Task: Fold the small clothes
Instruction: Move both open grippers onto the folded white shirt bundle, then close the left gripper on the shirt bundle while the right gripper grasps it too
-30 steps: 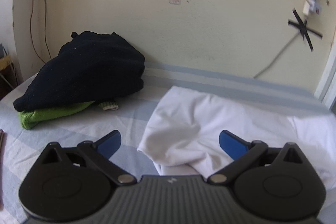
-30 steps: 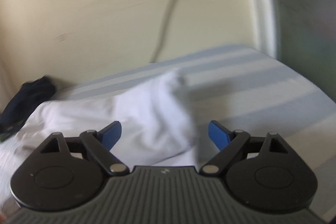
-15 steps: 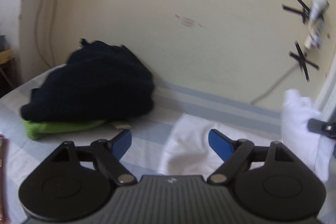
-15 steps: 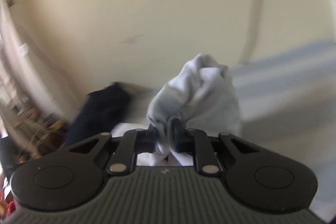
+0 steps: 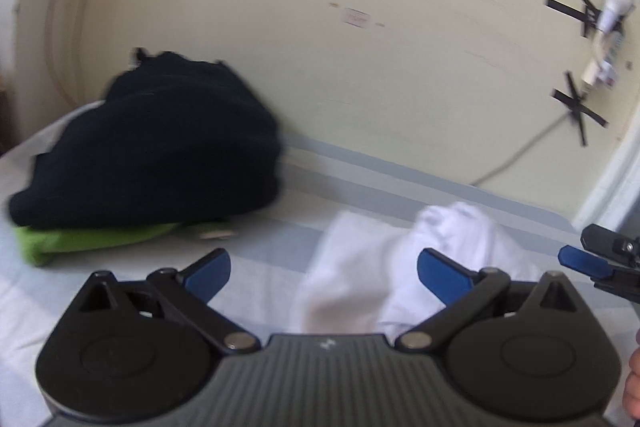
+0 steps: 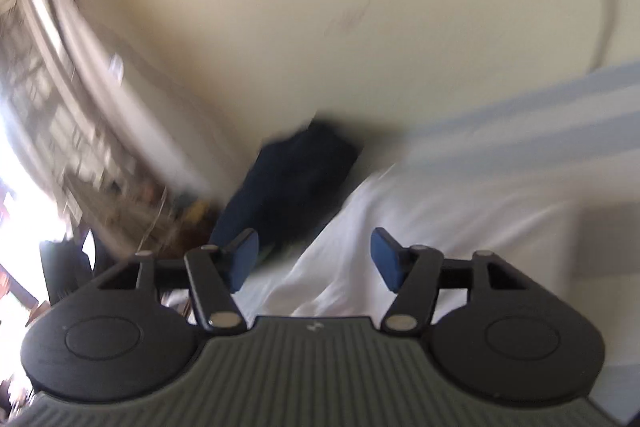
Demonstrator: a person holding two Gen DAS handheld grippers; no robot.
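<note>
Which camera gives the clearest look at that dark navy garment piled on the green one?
The left wrist view. There the navy garment sits whole on the green garment against the wall, only lightly blurred. The right wrist view shows it as a smeared dark patch beyond the open right gripper, its edges lost to motion blur.

Shirt (image 5: 372, 267) right of clothes pile (image 5: 148, 151) on bed (image 5: 276, 239).

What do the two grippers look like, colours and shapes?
Both match. The left gripper and right gripper each have flat blue finger pads on black linkage arms with silver pivot pins, two round black discs, and a ribbed grey body bearing a small white logo.
</note>
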